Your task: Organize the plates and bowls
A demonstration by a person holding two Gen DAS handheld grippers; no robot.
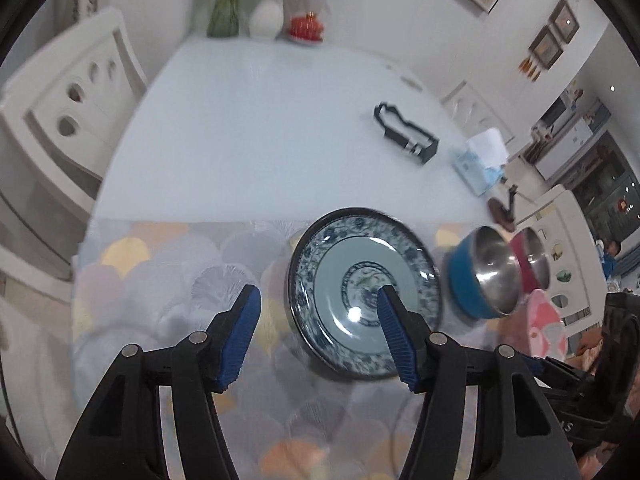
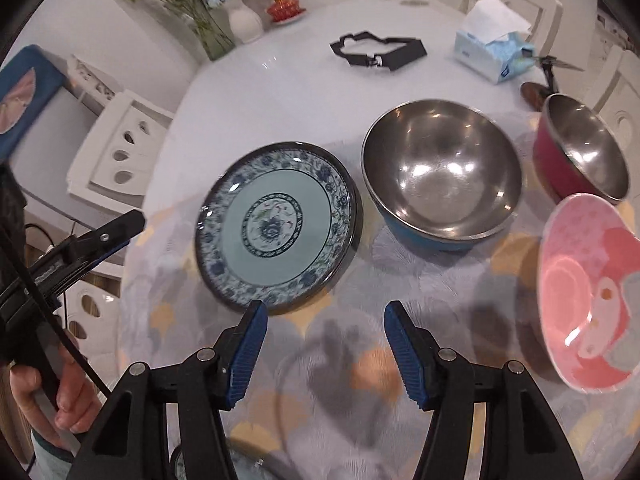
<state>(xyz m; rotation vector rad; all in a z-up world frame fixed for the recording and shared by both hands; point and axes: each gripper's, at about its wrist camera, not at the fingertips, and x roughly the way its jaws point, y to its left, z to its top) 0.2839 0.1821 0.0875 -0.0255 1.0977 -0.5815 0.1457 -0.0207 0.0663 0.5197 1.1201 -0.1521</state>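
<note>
A tissue box [image 2: 490, 46], a black strap [image 2: 378, 53] and a white vase [image 2: 245, 22] sit on the table [image 2: 296, 92].

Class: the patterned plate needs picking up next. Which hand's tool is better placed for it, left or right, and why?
Probably left. The left tool is open, one finger already over the blue patterned plate. The right tool hangs open just short of the plate's near rim.
</note>
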